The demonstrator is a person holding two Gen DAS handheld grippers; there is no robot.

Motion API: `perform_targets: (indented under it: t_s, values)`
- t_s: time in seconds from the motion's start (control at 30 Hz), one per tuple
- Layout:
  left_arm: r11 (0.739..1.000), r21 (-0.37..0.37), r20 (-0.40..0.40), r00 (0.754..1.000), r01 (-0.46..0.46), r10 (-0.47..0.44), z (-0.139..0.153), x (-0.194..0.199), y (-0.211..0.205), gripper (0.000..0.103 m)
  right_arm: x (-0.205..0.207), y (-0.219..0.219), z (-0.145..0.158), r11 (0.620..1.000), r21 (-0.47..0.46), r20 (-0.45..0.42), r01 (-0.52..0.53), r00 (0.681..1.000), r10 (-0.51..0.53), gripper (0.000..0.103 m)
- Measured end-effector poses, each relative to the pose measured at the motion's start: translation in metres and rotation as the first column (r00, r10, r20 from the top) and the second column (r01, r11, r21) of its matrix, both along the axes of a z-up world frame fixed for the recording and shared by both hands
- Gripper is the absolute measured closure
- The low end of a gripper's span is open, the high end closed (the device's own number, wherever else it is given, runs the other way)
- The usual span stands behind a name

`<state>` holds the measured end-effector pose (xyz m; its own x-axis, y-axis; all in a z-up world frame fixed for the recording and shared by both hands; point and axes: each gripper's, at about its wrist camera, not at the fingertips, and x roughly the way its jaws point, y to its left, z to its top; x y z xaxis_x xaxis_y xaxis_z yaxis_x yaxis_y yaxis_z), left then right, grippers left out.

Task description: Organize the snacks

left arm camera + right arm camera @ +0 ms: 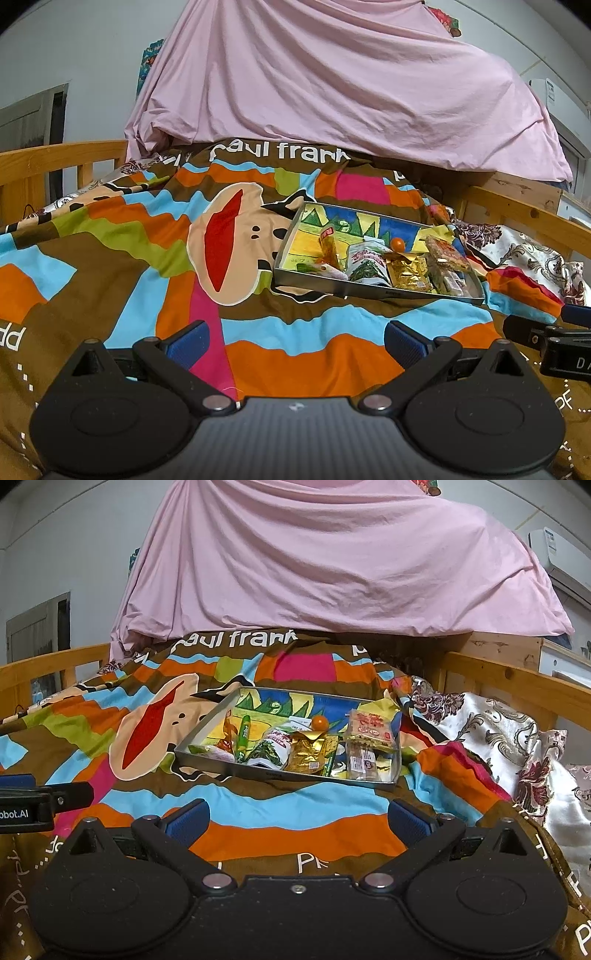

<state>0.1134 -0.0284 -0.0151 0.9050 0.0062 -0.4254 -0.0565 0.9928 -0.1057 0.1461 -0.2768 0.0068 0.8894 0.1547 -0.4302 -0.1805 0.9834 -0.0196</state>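
Note:
A shallow metal tray [373,291] [280,774] with a bright painted floor lies on the colourful bedspread. Along its near side sit several snacks: a green-and-white pouch [365,264] [271,747], a gold foil packet [408,275] [306,755], a clear pack with a red label [447,254] [369,731], a slim stick pack [330,247] [243,734] and a small orange ball [398,243] [320,722]. My left gripper [295,345] hovers open over the bedspread, short of the tray. My right gripper [297,823] is open too, just in front of the tray, with nothing between its fingers.
The patterned bedspread [147,258] [110,716] covers the bed, with wooden rails [55,162] [517,686] on both sides. A pink sheet [332,81] [332,561] hangs over the far end. A floral satin quilt [498,738] bunches at the right.

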Motion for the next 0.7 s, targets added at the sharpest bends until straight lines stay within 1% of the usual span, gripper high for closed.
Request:
perform_targets:
  t_s: [0.6,0.7]
  values:
    - [1.000,-0.001,-0.008,1.000,0.000,0.000,-0.0012,0.0000,-0.0021,0.000,0.0003,0.0015,-0.0020,1.000,-0.005,-0.007,-0.006,1.000,0.006,0.001]
    - [1.000,0.001,-0.014,1.000,-0.012,0.012,-0.0022,-0.0007,-0.0017,0.000,0.0007,0.0016,-0.0017,1.000,-0.006,-0.008,-0.005,1.000,0.005,0.001]
